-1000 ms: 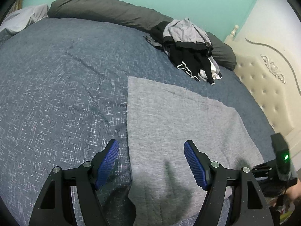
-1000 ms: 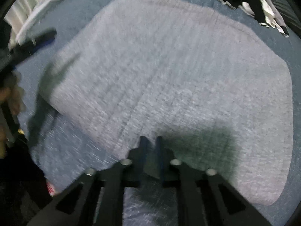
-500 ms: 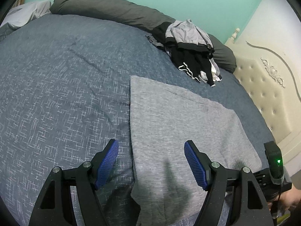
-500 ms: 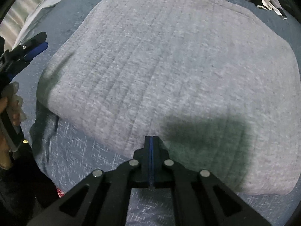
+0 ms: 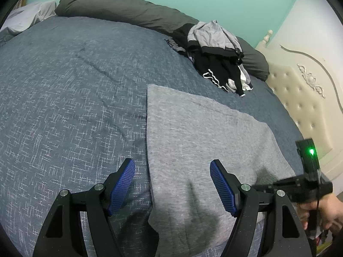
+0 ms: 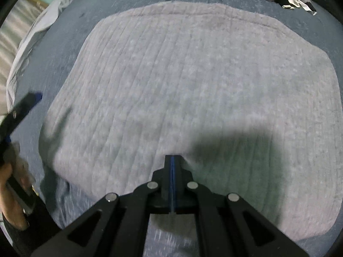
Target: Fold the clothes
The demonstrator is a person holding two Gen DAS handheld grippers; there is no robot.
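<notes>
Tongs first: the left gripper (image 5: 172,184), low in the left wrist frame, holds its ribbed blue pads (image 5: 223,189) wide apart above the near left edge of the grey garment (image 5: 205,141), touching nothing. The right gripper (image 6: 172,160), at the bottom centre of its frame, is pressed closed, only a thin blue line showing between the pads, its tips at the garment's near hem; whether cloth is pinched there I cannot tell. The garment is a soft knit rectangle with faint lengthwise ribs, flat on the flecked blue bedspread (image 5: 70,107). Upper right of the left frame: a pile of black and grey clothes (image 5: 220,64), a dark bolster (image 5: 120,10), a tufted cream headboard (image 5: 300,107)
</notes>
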